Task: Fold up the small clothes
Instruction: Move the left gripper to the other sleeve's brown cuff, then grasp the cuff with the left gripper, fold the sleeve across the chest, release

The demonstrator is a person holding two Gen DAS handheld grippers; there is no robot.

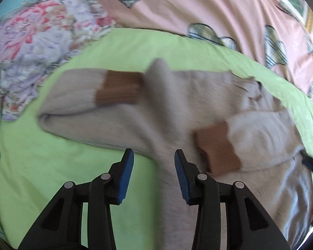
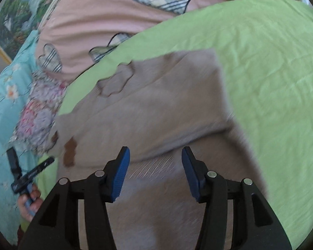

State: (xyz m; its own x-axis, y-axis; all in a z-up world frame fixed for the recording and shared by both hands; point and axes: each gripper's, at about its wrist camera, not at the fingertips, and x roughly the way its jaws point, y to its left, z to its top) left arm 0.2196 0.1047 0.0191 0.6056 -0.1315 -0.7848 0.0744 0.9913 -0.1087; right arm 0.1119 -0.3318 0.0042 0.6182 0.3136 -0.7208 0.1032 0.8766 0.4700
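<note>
A small beige knit sweater [image 1: 173, 106] with brown cuffs lies on a light green sheet [image 1: 52, 166]. Both sleeves are folded in over the body; one brown cuff [image 1: 119, 89] lies at the centre left, the other [image 1: 217, 148] lower right. My left gripper [image 1: 154, 156] is open and empty, hovering over the sweater's near edge. In the right wrist view the sweater [image 2: 160, 108] fills the middle, with a cloud-shaped outline on it [image 2: 116, 81]. My right gripper [image 2: 155, 154] is open and empty just above the fabric. The left gripper [image 2: 29, 170] shows at the far left there.
A pink quilt with plaid hearts [image 1: 198, 6] lies beyond the green sheet, also in the right wrist view [image 2: 114, 18]. A floral cloth [image 1: 31, 48] and a turquoise flowered cover [image 2: 4, 95] lie to the left. A framed picture [image 2: 10, 25] stands at the far left.
</note>
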